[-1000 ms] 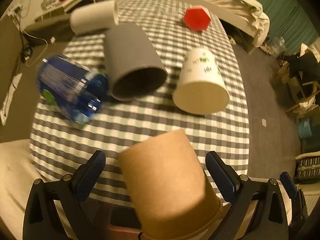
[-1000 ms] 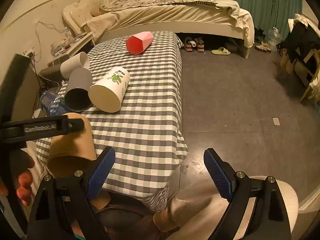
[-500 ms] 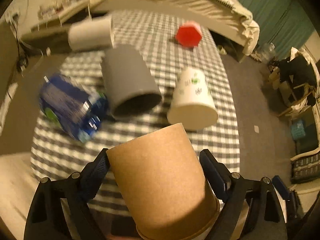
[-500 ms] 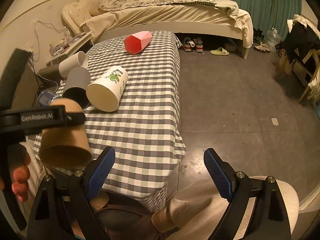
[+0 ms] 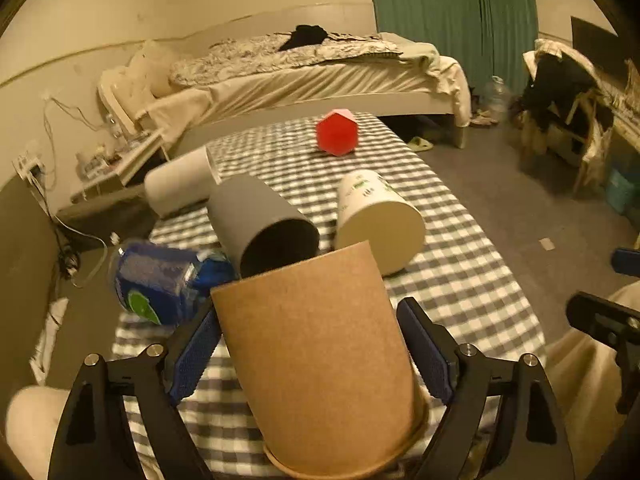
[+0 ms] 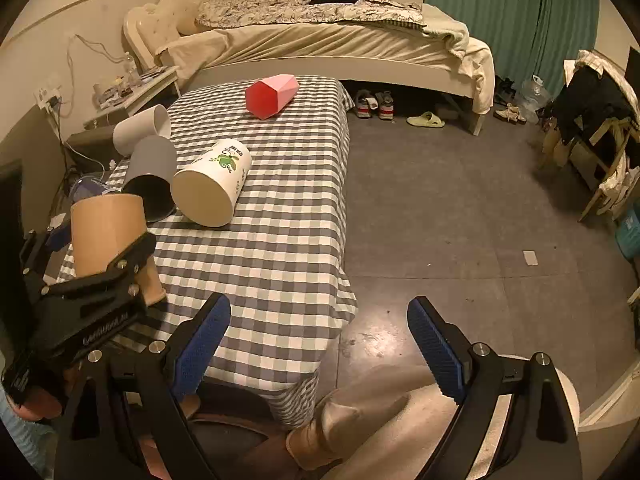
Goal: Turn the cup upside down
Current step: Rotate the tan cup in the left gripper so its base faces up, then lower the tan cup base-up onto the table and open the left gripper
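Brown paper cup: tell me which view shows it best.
The left wrist view: the brown paper cup fills the foreground between the left hand-held gripper fingers, inverted. The right wrist view shows it small at the left edge, partly hidden behind that gripper.
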The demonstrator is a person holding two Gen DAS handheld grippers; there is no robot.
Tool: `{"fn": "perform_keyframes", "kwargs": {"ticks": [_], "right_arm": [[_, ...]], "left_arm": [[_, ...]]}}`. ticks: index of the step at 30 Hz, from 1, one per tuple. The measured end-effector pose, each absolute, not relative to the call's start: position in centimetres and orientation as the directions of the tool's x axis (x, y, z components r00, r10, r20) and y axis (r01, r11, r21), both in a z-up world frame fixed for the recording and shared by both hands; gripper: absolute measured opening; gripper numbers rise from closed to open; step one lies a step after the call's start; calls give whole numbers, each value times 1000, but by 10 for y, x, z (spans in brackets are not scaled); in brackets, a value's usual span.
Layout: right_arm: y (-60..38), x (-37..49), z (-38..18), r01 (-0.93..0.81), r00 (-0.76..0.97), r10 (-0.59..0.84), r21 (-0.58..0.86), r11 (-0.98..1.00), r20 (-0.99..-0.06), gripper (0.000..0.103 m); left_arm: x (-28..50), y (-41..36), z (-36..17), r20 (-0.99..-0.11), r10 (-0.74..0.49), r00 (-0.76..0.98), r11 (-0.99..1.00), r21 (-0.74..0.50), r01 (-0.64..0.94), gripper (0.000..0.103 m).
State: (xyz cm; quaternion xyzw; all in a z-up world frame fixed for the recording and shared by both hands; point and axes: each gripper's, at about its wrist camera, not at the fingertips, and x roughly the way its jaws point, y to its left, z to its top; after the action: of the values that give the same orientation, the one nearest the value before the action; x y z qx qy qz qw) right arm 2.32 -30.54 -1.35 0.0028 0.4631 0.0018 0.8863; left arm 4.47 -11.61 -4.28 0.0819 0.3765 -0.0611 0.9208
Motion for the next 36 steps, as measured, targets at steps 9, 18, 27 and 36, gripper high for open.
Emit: {"fn": "perform_keyframes", "kwargs": {"ticks": [9,18,27,36], "right_arm": [[-292,19,-9,-27,584,-17,-40,999,-811,90],[-284,18,-11,-41,578,-26,-60,997,-816,90],[-282,22,-18,-36,555,-35,-66,997,-831,90],[-287,27,-24,-17,532,-38,-56,998,-846,90]], "left_arm": [[33,-104,-63,-804,-113,584,985,-13,173,82],[40,-100,-51,-769,-135,624,986,-44,160,81],[79,-110,-61,-759,-97,644,986,14,164,81],[83,-116,-73,-752,-108,650,980,30,198,82]]}}
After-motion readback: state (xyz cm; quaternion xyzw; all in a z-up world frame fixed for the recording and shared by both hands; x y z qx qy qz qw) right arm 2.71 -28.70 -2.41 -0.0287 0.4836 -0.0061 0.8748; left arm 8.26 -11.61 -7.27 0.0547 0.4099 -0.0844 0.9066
